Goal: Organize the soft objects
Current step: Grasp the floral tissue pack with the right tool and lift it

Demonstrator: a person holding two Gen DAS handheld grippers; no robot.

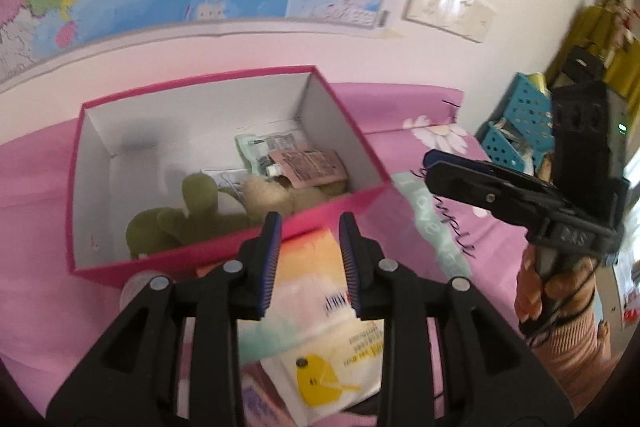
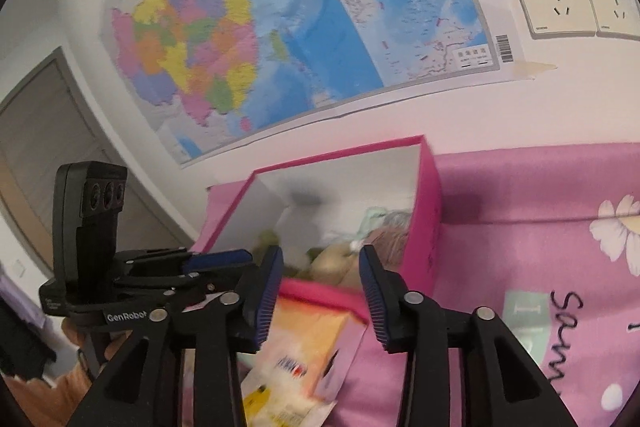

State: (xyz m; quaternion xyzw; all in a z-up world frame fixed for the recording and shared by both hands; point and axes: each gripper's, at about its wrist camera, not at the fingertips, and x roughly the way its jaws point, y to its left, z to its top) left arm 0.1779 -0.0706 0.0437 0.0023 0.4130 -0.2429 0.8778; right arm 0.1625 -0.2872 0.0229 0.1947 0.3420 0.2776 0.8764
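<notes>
Left gripper (image 1: 307,259) and right gripper (image 2: 322,291) part-open, empty. Tissue pack (image 1: 316,311) against pink box (image 1: 224,251) near wall: light, squashy, slick film; pinch across narrow width.

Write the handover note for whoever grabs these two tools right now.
Left tool: open, empty, poised over the soft tissue pack lying on the pink bedsheet just outside the box's near wall.
Right tool: open, empty, aimed at the same spot.
Pink box: already holds a green plush, a beige plush and two sachets.
Done: those items are boxed.
Left: the tissue pack is probably next; grip it and put it in the box.
</notes>
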